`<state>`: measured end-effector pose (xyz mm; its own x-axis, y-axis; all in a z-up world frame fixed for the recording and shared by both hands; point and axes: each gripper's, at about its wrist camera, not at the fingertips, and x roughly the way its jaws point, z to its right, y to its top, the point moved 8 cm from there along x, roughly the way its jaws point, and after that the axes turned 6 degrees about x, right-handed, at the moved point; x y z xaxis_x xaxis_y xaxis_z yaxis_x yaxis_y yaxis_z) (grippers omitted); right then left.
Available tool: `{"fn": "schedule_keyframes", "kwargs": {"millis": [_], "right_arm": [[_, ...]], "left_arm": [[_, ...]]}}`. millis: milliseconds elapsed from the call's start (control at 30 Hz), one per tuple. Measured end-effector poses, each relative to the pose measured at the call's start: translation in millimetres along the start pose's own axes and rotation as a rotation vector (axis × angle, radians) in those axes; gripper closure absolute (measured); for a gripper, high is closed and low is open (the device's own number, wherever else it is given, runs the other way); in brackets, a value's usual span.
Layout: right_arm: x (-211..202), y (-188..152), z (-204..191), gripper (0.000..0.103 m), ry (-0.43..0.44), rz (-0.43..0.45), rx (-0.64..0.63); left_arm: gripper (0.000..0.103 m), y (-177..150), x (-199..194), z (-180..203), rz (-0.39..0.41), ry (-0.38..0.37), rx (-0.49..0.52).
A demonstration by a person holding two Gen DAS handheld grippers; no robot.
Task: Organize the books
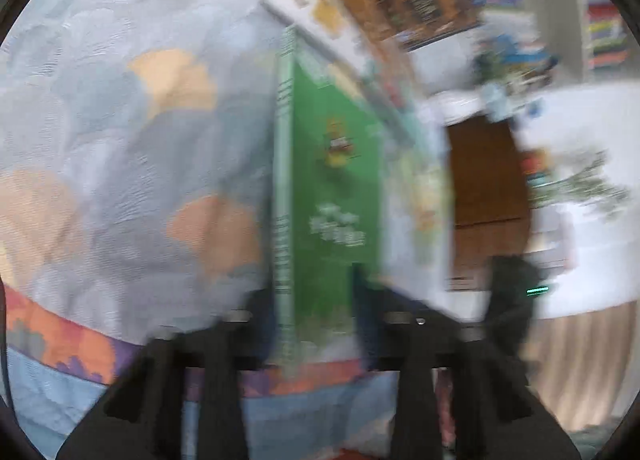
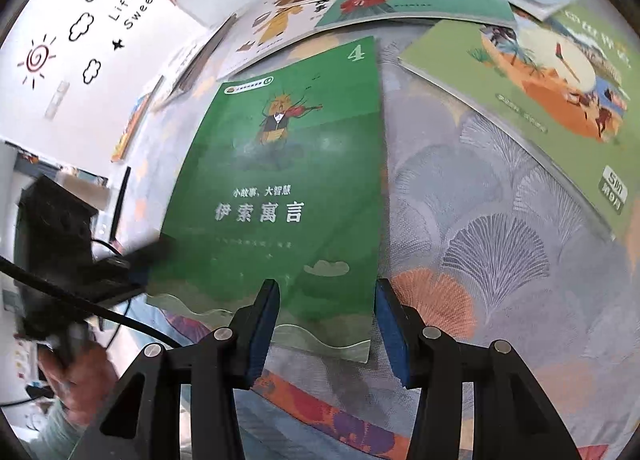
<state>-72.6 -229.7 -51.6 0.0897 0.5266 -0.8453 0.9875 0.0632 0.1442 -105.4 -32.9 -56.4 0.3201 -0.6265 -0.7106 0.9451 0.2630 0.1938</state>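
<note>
Now the left gripper (image 1: 316, 300) is clamping the green book (image 2: 276, 187) by its edge, lifting it over the patterned bedspread (image 2: 500, 219); right gripper (image 2: 326, 324) is hanging wide open w/ nothing held. Next prob: carry to a stack.

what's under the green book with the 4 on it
The green book is lifted at its left edge by the left hand-held gripper. The patterned fan-print cloth shows around it; whatever lies directly beneath the cover is hidden.
</note>
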Motion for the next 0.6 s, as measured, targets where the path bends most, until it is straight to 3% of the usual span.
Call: {"fn": "schedule_keyframes", "kwargs": {"millis": [33, 133, 233, 333, 467, 600], "right_arm": [[0, 0, 0, 0.055, 0.002, 0.0, 0.001], [-2, -1, 1, 0.055, 0.009, -0.002, 0.017], [-5, 1, 7, 0.053, 0.053, -0.038, 0.074], [-11, 1, 24, 0.048, 0.224, -0.1, 0.259], [-7, 1, 44, 0.048, 0.459, -0.142, 0.484], [2, 11, 40, 0.048, 0.551, -0.136, 0.544]], "left_arm": [[0.093, -1, 5, -1, 0.001, 0.049, 0.006], [0.093, 2, 8, 7, 0.021, 0.079, 0.027], [0.093, 9, 7, 26, 0.022, -0.099, -0.038], [0.093, 20, 1, 32, 0.039, -0.238, -0.132], [0.093, 29, -4, 34, 0.041, -0.334, -0.201], [0.093, 27, -3, 28, 0.019, -0.387, -0.268]]}}
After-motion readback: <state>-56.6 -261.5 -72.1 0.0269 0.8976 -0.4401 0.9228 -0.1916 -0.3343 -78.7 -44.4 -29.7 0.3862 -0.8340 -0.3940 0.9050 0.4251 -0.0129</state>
